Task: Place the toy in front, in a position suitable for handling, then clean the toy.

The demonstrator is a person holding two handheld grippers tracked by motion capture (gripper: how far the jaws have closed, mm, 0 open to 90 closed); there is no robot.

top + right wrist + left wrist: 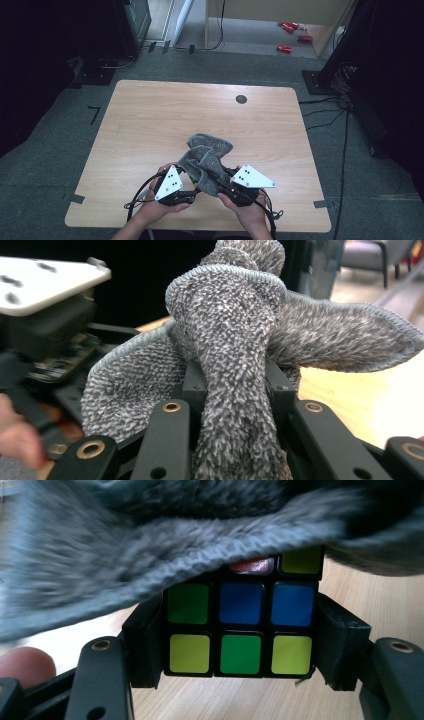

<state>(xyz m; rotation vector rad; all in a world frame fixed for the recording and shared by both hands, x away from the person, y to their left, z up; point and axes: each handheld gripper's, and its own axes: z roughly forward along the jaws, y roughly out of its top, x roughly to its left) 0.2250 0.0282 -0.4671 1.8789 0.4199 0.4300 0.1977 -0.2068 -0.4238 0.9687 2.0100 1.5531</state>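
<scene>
Holding: we grip the colourful plastic puzzle cube (pixel 240 630) with the left gripper (pixel 240 645), its jaws pressed on the cube's two sides, so that it stays fixed while the cloth works over it.
Cloth: the grey knitted cloth (pixel 206 160) drapes over the cube's top; in the left gripper view it hides the upper row from about 10 o'clock across to 2 o'clock.
Right gripper (pixel 235 405): its jaws pinch a bunched fold of the cloth, which lets us drag the fabric across the cube, probably to wipe or wrap it.
Place: on the high view, both grippers meet near the 6 o'clock edge of the light wooden tabletop (pixel 150 120), close to us for control.
Cube height: just above the tabletop; whether touching, we cannot tell.
</scene>
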